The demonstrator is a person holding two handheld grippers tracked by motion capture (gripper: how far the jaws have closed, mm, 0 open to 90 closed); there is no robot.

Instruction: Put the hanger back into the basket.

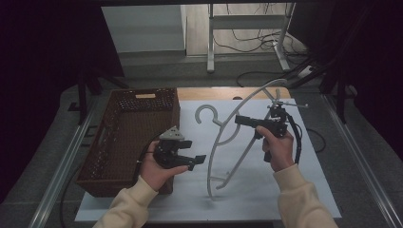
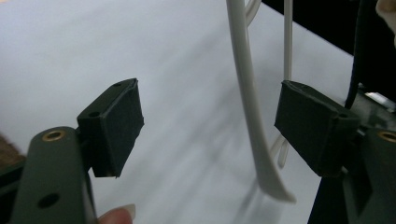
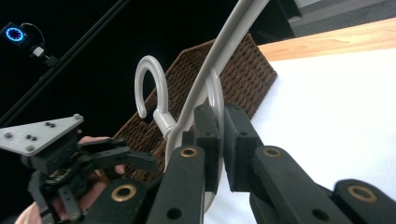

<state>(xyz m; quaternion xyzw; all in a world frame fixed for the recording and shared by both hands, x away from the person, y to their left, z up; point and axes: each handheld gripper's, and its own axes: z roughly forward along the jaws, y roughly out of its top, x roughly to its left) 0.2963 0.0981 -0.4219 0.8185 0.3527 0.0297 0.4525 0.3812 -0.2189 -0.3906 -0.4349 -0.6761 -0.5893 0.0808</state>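
A white plastic hanger (image 1: 216, 142) stands tilted over the white sheet, hook (image 1: 206, 114) toward the basket and one arm end low near the front. My right gripper (image 1: 239, 119) is shut on the hanger (image 3: 212, 60) just below the hook, both pads (image 3: 236, 135) pressed to its neck. My left gripper (image 1: 194, 151) is open, held beside the basket and aimed at the hanger's lower arm. In the left gripper view that arm (image 2: 252, 112) runs between the open jaws, closer to the right pad (image 2: 310, 128), touching neither; the left gripper (image 2: 210, 126) holds nothing.
A brown wicker basket (image 1: 109, 142) sits at the left, its corner close to my left hand. The white sheet (image 1: 285, 190) covers the wooden table (image 1: 214, 93). A metal stand and cables lie on the floor beyond. Dark curtains flank both sides.
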